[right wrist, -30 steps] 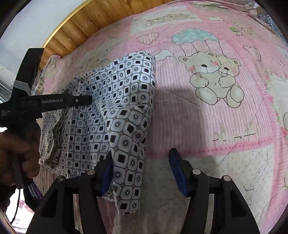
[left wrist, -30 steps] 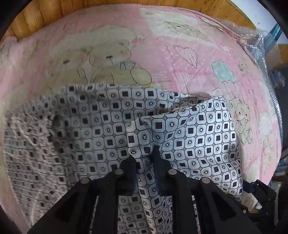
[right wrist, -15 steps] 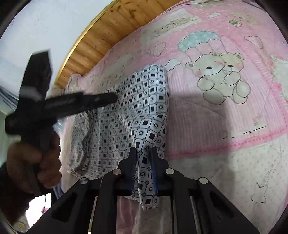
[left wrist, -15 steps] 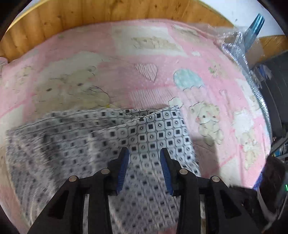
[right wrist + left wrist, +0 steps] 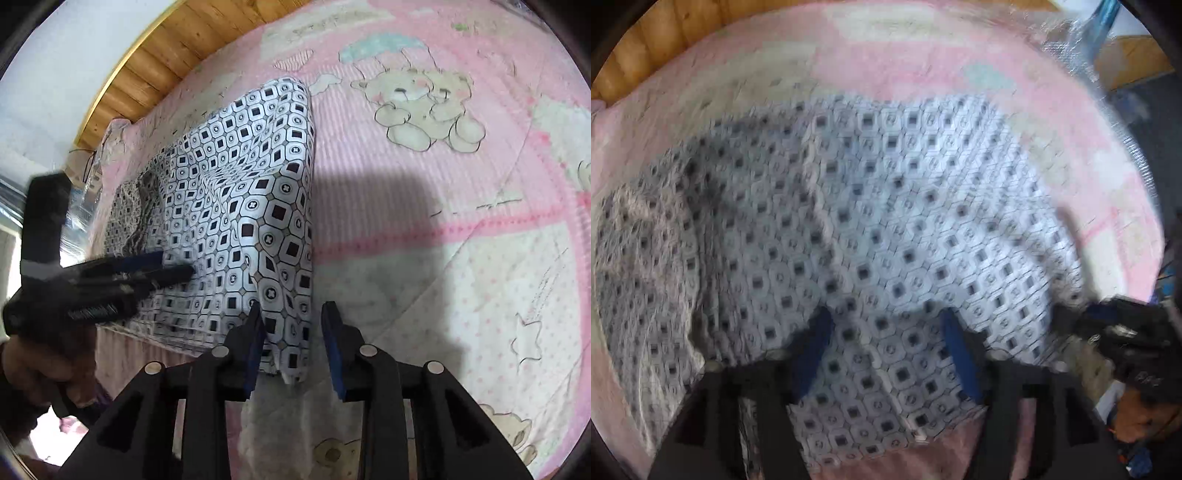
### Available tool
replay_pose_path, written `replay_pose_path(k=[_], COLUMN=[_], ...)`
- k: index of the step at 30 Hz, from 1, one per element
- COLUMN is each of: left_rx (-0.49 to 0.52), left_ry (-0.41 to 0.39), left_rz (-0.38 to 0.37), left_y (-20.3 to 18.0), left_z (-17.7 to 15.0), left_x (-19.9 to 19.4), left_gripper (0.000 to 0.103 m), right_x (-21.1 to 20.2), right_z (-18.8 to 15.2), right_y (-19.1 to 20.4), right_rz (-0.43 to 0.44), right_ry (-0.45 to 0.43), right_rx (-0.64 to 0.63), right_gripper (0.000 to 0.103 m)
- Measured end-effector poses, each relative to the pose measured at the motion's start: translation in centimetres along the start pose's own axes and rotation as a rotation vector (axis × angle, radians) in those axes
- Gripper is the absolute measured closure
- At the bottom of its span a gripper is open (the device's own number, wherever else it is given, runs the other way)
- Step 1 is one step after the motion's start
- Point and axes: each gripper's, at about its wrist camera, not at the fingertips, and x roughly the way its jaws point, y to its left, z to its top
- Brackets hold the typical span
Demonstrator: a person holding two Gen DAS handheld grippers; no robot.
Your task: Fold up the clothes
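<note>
On the left, the left hand-held gripper (image 5: 886, 332) hangs low over the patterned garment (image 5: 871, 229), its blue-padded fingers (image 5: 812, 347) spread wide with nothing between them; a second ago those same fingers were pinched on a raised fold of this cloth, and half a second ago they had already parted, so the left side of the fold has been let go. The left wrist view is smeared by motion, which suggests the tool is being swung away or across. The garment, a white fabric with black squares and rings, lies folded on the pink bear-print quilt (image 5: 461, 206) of the bed, close to the bed's near edge, with its long folded edge running away toward the wooden headboard (image 5: 147, 70). To the right, the right hand-held gripper (image 5: 291, 328) has also changed: half a second ago its fingers were closed on the garment's near corner, and now they stand apart, with the loose corner lying between them, no longer clamped. With both grips released, the layer just carried over appears to be laid down, so this fold looks finished. The next step is likely to take new holds for a further fold or to smooth the wrinkled left part.
</note>
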Motion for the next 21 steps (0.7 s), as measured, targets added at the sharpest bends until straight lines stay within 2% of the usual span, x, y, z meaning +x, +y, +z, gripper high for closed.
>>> replay_pose_path(k=[1, 3, 4, 5, 6, 7, 8, 10, 12, 14, 15, 17, 18, 19, 20, 21], left_rx=[-0.018, -0.045, -0.049, -0.053, -0.045, -0.021, 0.006, 0.108, 0.19, 0.302, 0.361, 0.444, 0.48, 0.515, 0.549, 0.533], left_ry=[-0.033, -0.119, -0.141, -0.163, -0.165, -0.164, -0.164, -0.109, -0.031, 0.019, 0.072, 0.232, 0.252, 0.256, 0.261, 0.232], left_rz=[-0.008, -0.062, -0.079, -0.095, -0.108, -0.124, -0.14, -0.234, -0.259, -0.188, -0.162, -0.103, -0.032, 0.049, 0.129, 0.123], left_y=[0.0, -0.2, -0.4, -0.5, -0.8, -1.4, -2.1, -4.4, -7.1, -9.2, -10.7, -13.3, -13.9, -14.2, -14.6, -14.1], left_z=[0.3, 0.9, 1.4, 1.8, 2.6, 3.8, 5.0, 7.9, 10.4, 11.8, 12.4, 13.1, 12.9, 12.7, 12.5, 12.5], left_x=[-0.4, -1.5, -1.7, -1.9, -1.8, -1.5, -1.3, -0.8, 0.8, 1.9, 3.0, 7.7, 9.6, 11.4, 13.1, 13.3], left_gripper=[0.042, 0.042, 0.042, 0.042, 0.042, 0.042, 0.041, 0.037, 0.037, 0.037, 0.037, 0.037, 0.038, 0.058, 0.088, 0.089], right_x=[-0.3, -0.4, -0.1, 0.2, 0.4, 0.2, -0.4, -2.0, -3.3, -4.0, -4.1, -5.1, -5.3, -5.6, -6.1, -6.8], right_z=[0.4, 1.4, 1.7, 1.8, 1.9, 2.0, 1.9, 2.0, 1.9, 1.6, 1.4, 0.5, 0.4, 0.3, 0.3, 0.2], right_y=[0.3, 1.4, 1.8, 2.2, 2.7, 3.6, 4.8, 7.6, 10.4, 12.6, 13.4, 14.1, 14.3, 14.3, 14.3, 14.1], right_rz=[0.009, 0.003, 0.0, -0.001, -0.007, -0.04, -0.094, -0.142, -0.186, -0.228, -0.252, -0.277, -0.282, -0.284, -0.28, -0.268], right_ry=[-0.009, -0.037, -0.036, -0.025, -0.017, -0.025, -0.056, -0.142, -0.203, -0.23, -0.231, -0.239, -0.241, -0.243, -0.244, -0.244], right_rx=[0.013, 0.014, 0.011, 0.002, -0.013, -0.048, -0.092, -0.175, -0.272, -0.356, -0.388, -0.434, -0.44, -0.44, -0.436, -0.433], right_gripper=[0.071, 0.057, 0.056, 0.058, 0.086, 0.1, 0.1, 0.1, 0.1, 0.1, 0.1, 0.1, 0.1, 0.1, 0.1, 0.098])
